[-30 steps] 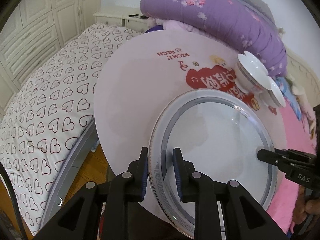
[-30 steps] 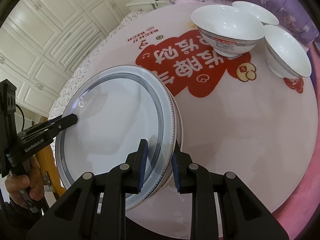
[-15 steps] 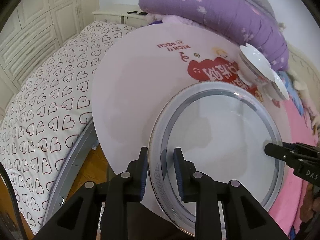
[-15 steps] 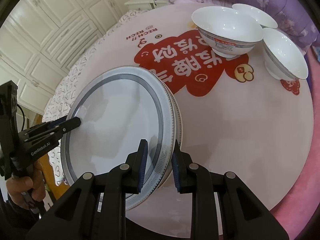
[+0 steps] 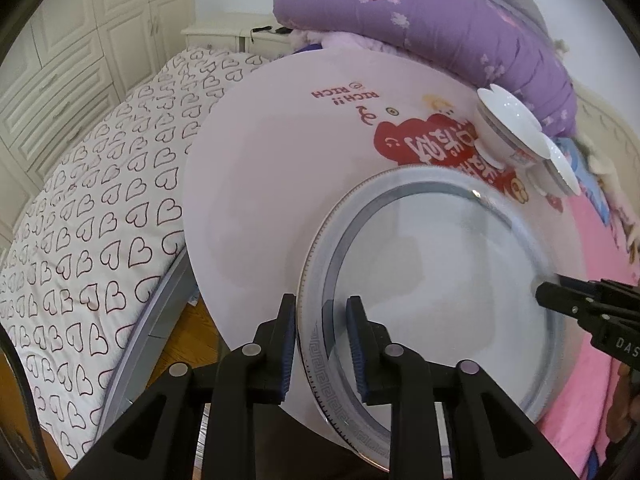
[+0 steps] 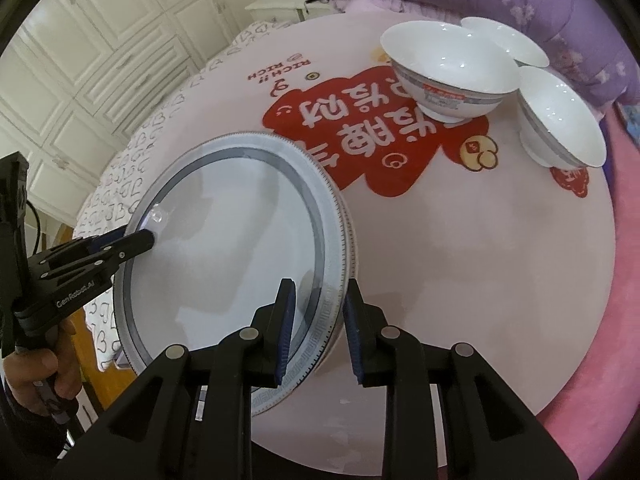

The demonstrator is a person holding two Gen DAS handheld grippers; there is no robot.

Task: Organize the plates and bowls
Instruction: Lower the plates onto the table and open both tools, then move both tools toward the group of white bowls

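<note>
A: Porcelain top plate, grey-banded, is lying at 8 o'clock on the round table. It's sitting off-centre on a lower plate, which is peeking out at its 3 o'clock side.
B: Tongs?
A: Left gripper is clamping the top plate's rim. Right gripper has just been opening, and the rim is sitting between its pads, apparently unpressed.
B: Risks?
A: Both plates are seemingly overhanging the table edge at 9 o'clock, above the wooden floor. If the left lets go askew, glaze is probably sliding on glaze and the top plate is tipping off. Three bowls are waiting at 1 o'clock, well apart.
</note>
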